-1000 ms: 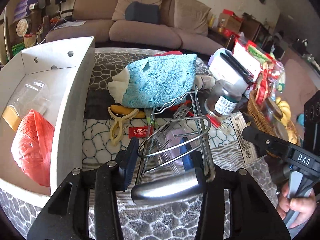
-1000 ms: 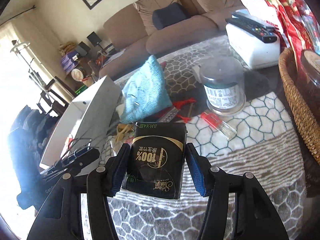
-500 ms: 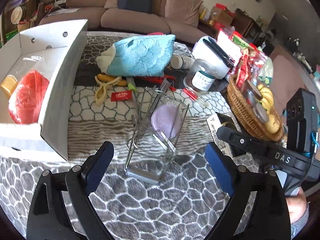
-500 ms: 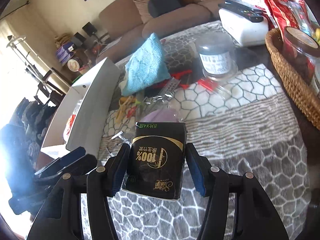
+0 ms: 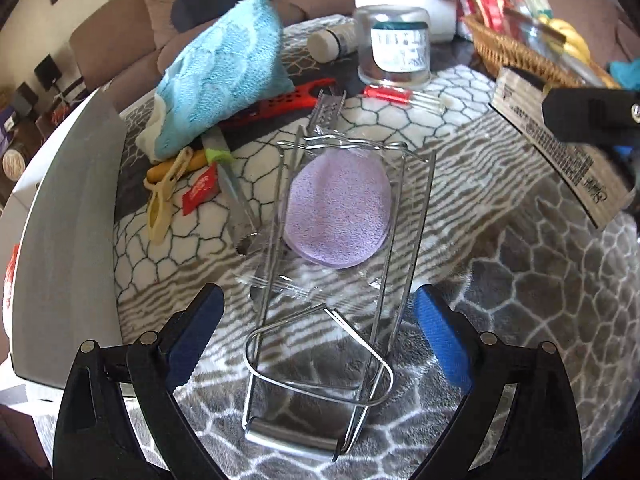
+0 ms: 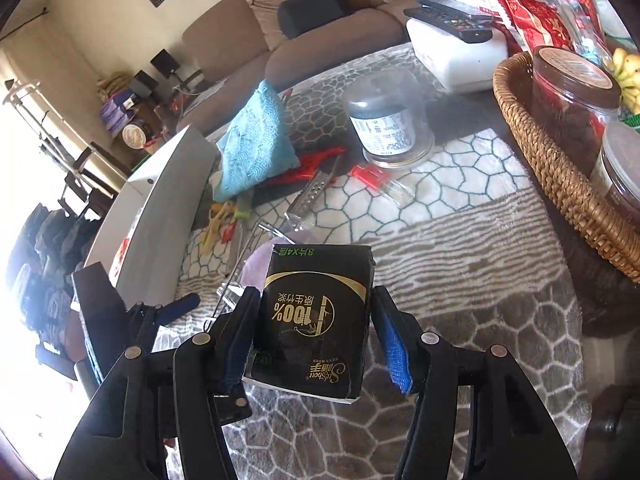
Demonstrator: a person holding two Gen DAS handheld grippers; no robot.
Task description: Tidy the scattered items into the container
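My left gripper point(image 5: 318, 342) is open and empty, its fingers either side of a wire rack point(image 5: 332, 292) that lies on the patterned cloth over a bagged purple pad point(image 5: 339, 210). My right gripper point(image 6: 316, 338) is shut on a black tissue pack point(image 6: 316, 316) and holds it above the table; the pack also shows at the right of the left wrist view point(image 5: 560, 148). The white box point(image 5: 68, 216) stands at the left, also seen in the right wrist view point(image 6: 160, 208). A teal fish pouch point(image 5: 218, 72), yellow clip point(image 5: 164, 196), red sachet point(image 5: 200, 192) and red tool point(image 5: 280, 104) lie scattered.
A glass jar point(image 5: 394, 50), a white bottle point(image 5: 330, 44) and a white case with a remote point(image 6: 456, 52) stand at the back. A wicker basket point(image 6: 552, 168) with jars and bananas is at the right. A sofa lies beyond the table.
My left gripper let go of the wire rack, opened wide and drew back; the rack now lies flat on the cloth. My right gripper still holds the tissue pack and has shifted little.
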